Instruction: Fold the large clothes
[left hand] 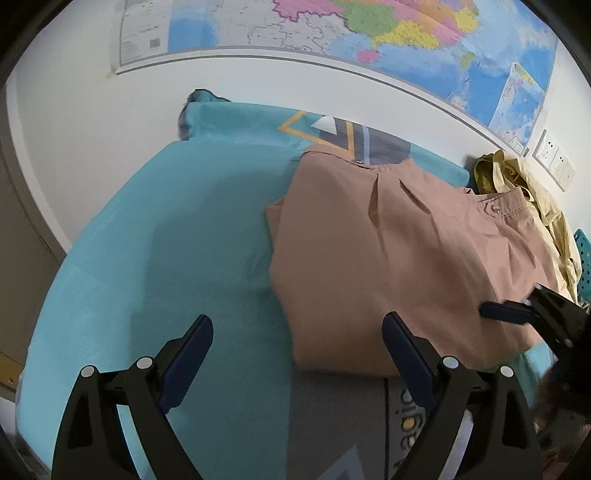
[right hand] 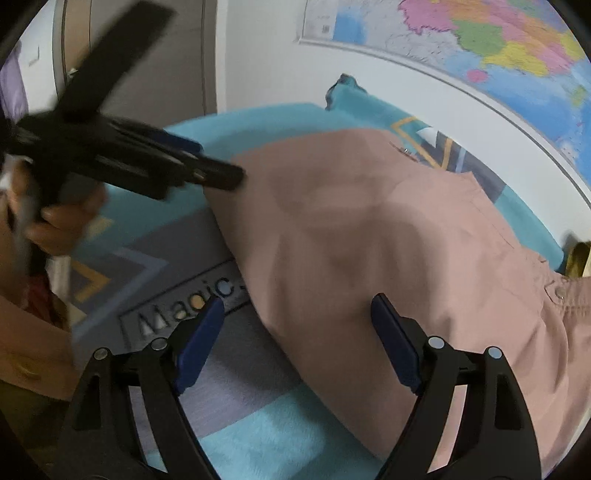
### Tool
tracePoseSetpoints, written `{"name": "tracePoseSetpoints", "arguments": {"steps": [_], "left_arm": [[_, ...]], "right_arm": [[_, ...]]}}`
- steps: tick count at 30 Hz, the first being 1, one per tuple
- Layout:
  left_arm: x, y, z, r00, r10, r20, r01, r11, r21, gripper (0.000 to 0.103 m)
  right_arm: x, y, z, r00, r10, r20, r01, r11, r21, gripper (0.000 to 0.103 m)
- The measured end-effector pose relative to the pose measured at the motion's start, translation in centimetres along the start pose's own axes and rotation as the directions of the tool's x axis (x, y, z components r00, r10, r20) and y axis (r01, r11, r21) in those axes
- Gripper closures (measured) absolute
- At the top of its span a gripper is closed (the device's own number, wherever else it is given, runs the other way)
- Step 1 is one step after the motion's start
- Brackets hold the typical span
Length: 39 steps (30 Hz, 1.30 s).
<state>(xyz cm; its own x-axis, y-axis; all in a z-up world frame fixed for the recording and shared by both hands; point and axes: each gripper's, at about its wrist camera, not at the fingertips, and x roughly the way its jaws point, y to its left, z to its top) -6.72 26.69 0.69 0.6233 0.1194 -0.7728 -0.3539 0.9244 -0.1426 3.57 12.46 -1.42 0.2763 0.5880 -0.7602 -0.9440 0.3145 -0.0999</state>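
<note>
Pink garment: dusty-pink cotton trousers (left hand: pixel 399 258), folded into a broad flat bundle, waistband with two small buttons at the far edge.
Surface: turquoise cloth-covered table (left hand: pixel 177 236) with a grey and yellow geometric print; the trousers lie on its right half (partly over a grey panel lettered "Magic").
Left gripper (left hand: pixel 297 356): black frame, dark-blue padded fingers spread wide with nothing between them, hovering just beside the near-left edge of the trousers.
Right gripper (right hand: pixel 297 334): same build, fingers spread wide, empty, above the near edge of the trousers.
Hand (right hand: pixel 55 221): grips the left gripper's handle, left of the trousers in the right wrist view, blurred.
Second garment: crumpled khaki-yellow cloth (left hand: pixel 524 199), just beyond the trousers' right end.
Wall: white, with a large coloured paper map (left hand: pixel 369 33) behind the trousers.
</note>
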Motion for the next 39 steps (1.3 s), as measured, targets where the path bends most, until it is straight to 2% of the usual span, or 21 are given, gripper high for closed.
{"name": "tracePoseSetpoints", "arguments": {"steps": [3,5,6,7,9,10,11,12,13,15,19,21,23,26,28,30,32,35,37,39], "left_arm": [[-0.6,0.1,-0.7,1.000,-0.016,-0.006,0.016,1.000,-0.004,0.013],[-0.7,0.3,-1.1,0.999,-0.043,-0.019,0.043,0.999,-0.013,0.013],[-0.7,0.2,-1.2,0.998,-0.060,-0.023,0.060,0.998,-0.014,0.013],[-0.6,0.1,-1.4,0.996,-0.084,-0.030,0.083,0.996,-0.015,0.013],[-0.2,-0.2,-1.8,0.992,-0.115,-0.054,0.114,0.993,-0.022,0.013],[0.0,-0.5,-1.9,0.990,-0.124,-0.065,0.123,0.992,-0.022,0.013],[0.2,-0.8,-2.1,0.989,-0.131,-0.075,0.130,0.991,-0.018,0.013],[0.3,-1.0,-2.2,0.988,-0.135,-0.079,0.134,0.991,-0.015,0.013],[0.4,-1.2,-2.3,0.986,-0.141,-0.083,0.141,0.990,-0.013,0.013],[0.8,-1.9,-2.5,0.980,-0.179,-0.086,0.179,0.984,-0.011,0.013],[1.8,-3.3,-2.0,0.972,-0.222,-0.075,0.220,0.975,-0.031,0.012],[2.2,-3.9,-1.5,0.961,-0.269,-0.057,0.266,0.963,-0.052,0.012],[2.8,-4.2,-1.0,0.955,-0.293,-0.041,0.289,0.954,-0.077,0.012],[3.5,-4.3,-0.6,0.932,-0.360,-0.037,0.353,0.928,-0.121,0.009],[3.9,-4.3,-0.4,0.903,-0.428,-0.044,0.418,0.895,-0.154,0.009],[4.2,-4.4,-0.2,0.897,-0.441,-0.037,0.428,0.885,-0.184,0.009],[4.7,-4.9,0.1,0.885,-0.464,-0.040,0.449,0.872,-0.193,0.008],[5.2,-5.5,0.7,0.883,-0.468,-0.041,0.452,0.871,-0.194,0.008],[5.6,-5.7,1.2,0.884,-0.465,-0.043,0.449,0.872,-0.194,0.008],[6.2,-5.9,1.9,0.883,-0.467,-0.044,0.451,0.871,-0.195,0.008]], "right_arm": [[1.0,0.7,-0.4,0.998,-0.058,-0.014,0.057,0.997,-0.059,0.023],[1.3,0.7,-0.5,0.998,-0.066,-0.001,0.066,0.995,-0.070,0.023],[1.4,0.5,-0.5,0.997,-0.074,0.001,0.074,0.995,-0.064,0.027],[1.5,0.3,-0.5,0.996,-0.091,0.006,0.091,0.995,-0.051,0.033],[1.4,-0.4,-0.3,0.996,-0.085,0.007,0.085,0.996,-0.013,0.054],[1.2,-0.7,-0.1,0.997,-0.079,0.013,0.079,0.997,0.004,0.061],[0.9,-0.9,0.1,0.998,-0.066,0.020,0.066,0.998,0.018,0.075],[0.5,-1.4,0.5,0.999,-0.031,0.026,0.030,0.999,0.040,0.083],[0.2,-2.0,0.9,0.999,0.003,0.032,-0.006,0.997,0.074,0.090],[-0.4,-2.9,1.6,0.998,0.034,0.051,-0.040,0.991,0.125,0.093],[-1.2,-4.4,2.4,0.991,0.104,0.089,-0.120,0.971,0.206,0.093],[-1.3,-5.0,2.1,0.985,0.143,0.095,-0.162,0.957,0.239,0.089],[-1.6,-5.4,1.8,0.982,0.162,0.101,-0.184,0.946,0.268,0.073],[-3.7,-6.7,0.4,0.970,0.192,0.148,-0.231,0.917,0.325,0.070],[-5.3,-7.7,-0.9,0.962,0.202,0.185,-0.259,0.890,0.374,0.066],[-7.6,-9.2,-3.1,0.950,0.204,0.237,-0.293,0.844,0.450,0.056],[-10.1,-10.9,-6.1,0.944,0.173,0.282,-0.304,0.788,0.536,0.050],[-13.0,-12.8,-10.3,0.951,0.087,0.298,-0.266,0.722,0.639,0.045],[-15.2,-14.0,-13.9,0.950,0.016,0.312,-0.246,0.655,0.715,0.043],[-17.2,-15.3,-17.2,0.941,-0.040,0.337,-0.254,0.576,0.777,0.035]]}}
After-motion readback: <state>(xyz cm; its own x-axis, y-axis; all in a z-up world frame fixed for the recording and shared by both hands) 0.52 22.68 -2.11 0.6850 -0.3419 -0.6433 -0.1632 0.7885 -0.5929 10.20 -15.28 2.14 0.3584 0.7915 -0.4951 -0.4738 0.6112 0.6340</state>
